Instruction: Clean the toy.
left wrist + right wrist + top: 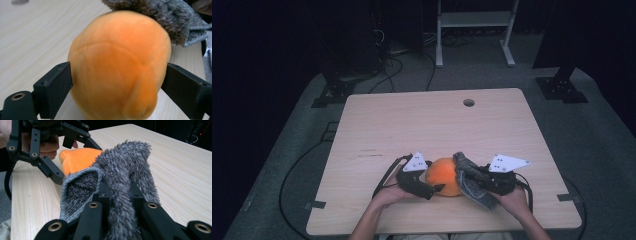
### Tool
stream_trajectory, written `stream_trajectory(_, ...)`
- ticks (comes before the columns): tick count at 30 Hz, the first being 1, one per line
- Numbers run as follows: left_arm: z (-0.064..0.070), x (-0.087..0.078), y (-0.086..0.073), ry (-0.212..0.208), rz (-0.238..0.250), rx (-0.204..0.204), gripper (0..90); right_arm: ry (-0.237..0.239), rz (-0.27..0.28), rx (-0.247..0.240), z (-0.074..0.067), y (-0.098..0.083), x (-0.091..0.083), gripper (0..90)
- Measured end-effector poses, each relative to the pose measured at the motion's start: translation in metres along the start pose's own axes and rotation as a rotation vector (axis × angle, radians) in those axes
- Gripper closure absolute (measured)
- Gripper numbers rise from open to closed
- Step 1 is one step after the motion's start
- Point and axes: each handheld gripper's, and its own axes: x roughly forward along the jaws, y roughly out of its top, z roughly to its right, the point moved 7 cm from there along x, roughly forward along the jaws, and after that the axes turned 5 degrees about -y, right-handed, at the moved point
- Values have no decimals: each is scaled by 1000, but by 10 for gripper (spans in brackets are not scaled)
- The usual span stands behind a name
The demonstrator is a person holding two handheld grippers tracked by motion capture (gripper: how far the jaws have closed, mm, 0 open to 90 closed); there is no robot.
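Note:
An orange plush ball [443,176] lies near the table's front edge, close-up in the left gripper view [117,62]. My left gripper [434,181] has its jaws standing at either side of the ball [118,82], alongside its flanks without squeezing it. A grey fuzzy sock [468,181] drapes against the ball's right side. My right gripper [479,181] is shut on the sock [122,170], whose fluffy fabric runs between the jaws [118,188] and opens toward the ball [80,160]. The left gripper's black fingers [53,173] straddle the ball there.
The light wooden table [412,120] has a round cable hole [469,102] at the back. Behind it on the grey floor stand a white frame [474,22], black stand bases [562,87] and loose cables [387,70].

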Motion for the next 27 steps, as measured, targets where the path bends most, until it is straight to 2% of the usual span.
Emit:
stream_trajectory(2, 2, 1, 1, 14, 11, 28, 229, -4, -5, 6, 2, -1, -1, 766)
stream_trajectory(4, 4, 0, 4, 37, 23, 54, 282, -12, -7, 1, 3, 1, -3, 766)
stream_trajectory(6, 7, 1, 6, 47, 31, 89, 304, -20, 8, -8, 1, 7, -5, 766)
stream_trajectory(8, 13, 4, 8, 49, 24, 122, 314, 4, 40, -25, -8, 17, -6, 766)
stream_trajectory(11, 18, 7, 11, 64, 6, 158, 313, 22, 55, -92, -25, 29, -1, 766)
stream_trajectory(13, 19, 7, 9, 64, 1, 174, 312, 17, 47, -116, -31, 30, 2, 766)
stream_trajectory(15, 19, 7, 9, 62, 1, 169, 313, 20, 43, -113, -29, 28, 3, 767)
stream_trajectory(17, 18, 7, 8, 62, -5, 167, 314, 13, 39, -98, -20, 23, 3, 767)
stream_trajectory(19, 14, 6, 6, 63, -15, 158, 316, 6, 35, -57, -12, 17, 2, 767)
stream_trajectory(24, 1, -2, -4, 52, -28, 90, 316, -42, -6, 19, 11, -4, -4, 767)
stream_trajectory(25, -1, -3, -6, 50, -25, 78, 315, -49, -4, 23, 12, -5, -6, 766)
stream_trajectory(27, -4, -5, -8, 47, -22, 62, 315, -31, 11, 9, 6, -2, -9, 766)
